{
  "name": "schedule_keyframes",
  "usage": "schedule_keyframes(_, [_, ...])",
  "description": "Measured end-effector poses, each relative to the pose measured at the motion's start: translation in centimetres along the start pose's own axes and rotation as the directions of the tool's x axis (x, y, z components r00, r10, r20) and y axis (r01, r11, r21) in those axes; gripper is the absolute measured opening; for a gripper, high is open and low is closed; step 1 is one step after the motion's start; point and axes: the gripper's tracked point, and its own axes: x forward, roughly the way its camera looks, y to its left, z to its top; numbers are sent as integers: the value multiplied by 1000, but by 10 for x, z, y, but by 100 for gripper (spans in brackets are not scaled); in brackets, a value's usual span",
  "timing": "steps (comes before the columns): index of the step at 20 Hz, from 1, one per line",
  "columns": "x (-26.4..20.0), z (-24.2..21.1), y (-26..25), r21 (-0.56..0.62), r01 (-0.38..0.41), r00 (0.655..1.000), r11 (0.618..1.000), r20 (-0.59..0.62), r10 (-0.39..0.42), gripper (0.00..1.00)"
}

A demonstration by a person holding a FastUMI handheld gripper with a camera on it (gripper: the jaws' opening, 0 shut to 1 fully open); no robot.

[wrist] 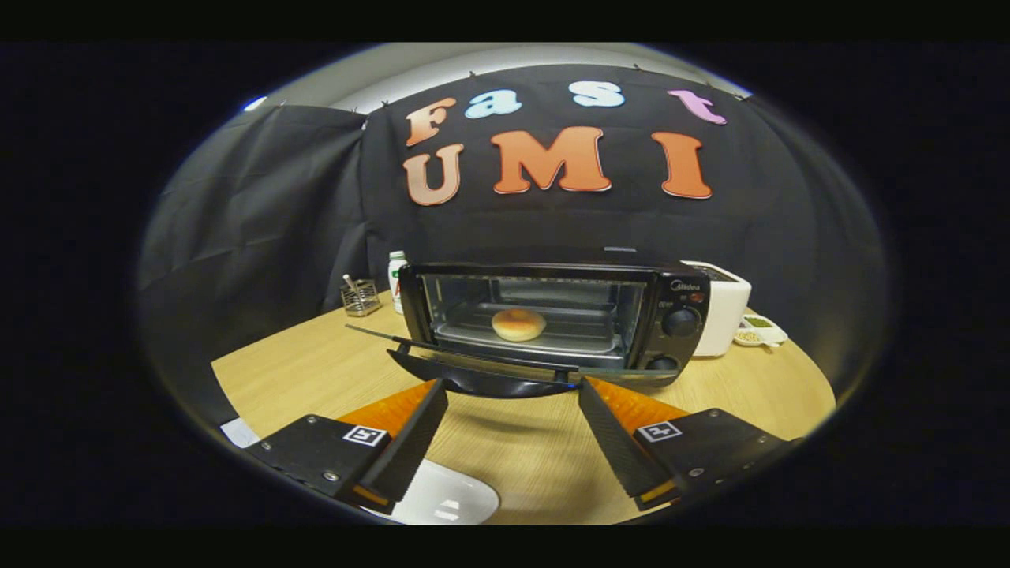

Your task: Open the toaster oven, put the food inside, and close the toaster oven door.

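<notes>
- Wooden table (pixel 316 371) (light, round-edged) carries the toaster oven (pixel 552 319).
- Behind the oven: bottle (pixel 397 280), wire holder (pixel 360 297), white appliance (pixel 724 308), small tray (pixel 759 330).
- White plate (pixel 446 497) beneath the spread fingers of the gripper (pixel 513 386).

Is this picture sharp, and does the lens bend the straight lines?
Gripper view: fisheye curves the table edge; the bun in the toaster oven is fairly sharp; the open tool casts a soft shadow just ahead of the fingers.

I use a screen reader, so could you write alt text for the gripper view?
A round bun sits on the rack inside a black toaster oven whose door hangs open toward the camera. The open claw holds nothing, its fingertips just under the door's handle, above a wooden table.
</notes>
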Motion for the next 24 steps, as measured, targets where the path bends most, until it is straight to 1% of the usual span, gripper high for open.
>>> schedule_keyframes(4, [15,28,-7,17,8,999,1000,49,-9,100])
schedule_keyframes(8, [34,55,-16,-12,48,995,999,91,-47,100])
schedule_keyframes(9, [46,53,-15,-21,61,992,998,108,-59,100])
schedule_keyframes(11, [59,63,-19,-34,86,989,996,128,-81,100])
schedule_keyframes(13, [70,68,-12,-24,73,988,997,136,-69,100])
schedule_keyframes(14, [74,69,-12,-26,95,986,995,136,-91,100])
schedule_keyframes(16, [72,80,-23,-78,159,971,984,192,-141,100])
schedule_keyframes(20, [69,84,-5,-117,149,972,982,199,-124,100])
schedule_keyframes(24, [38,105,0,-111,156,961,982,246,-125,99])
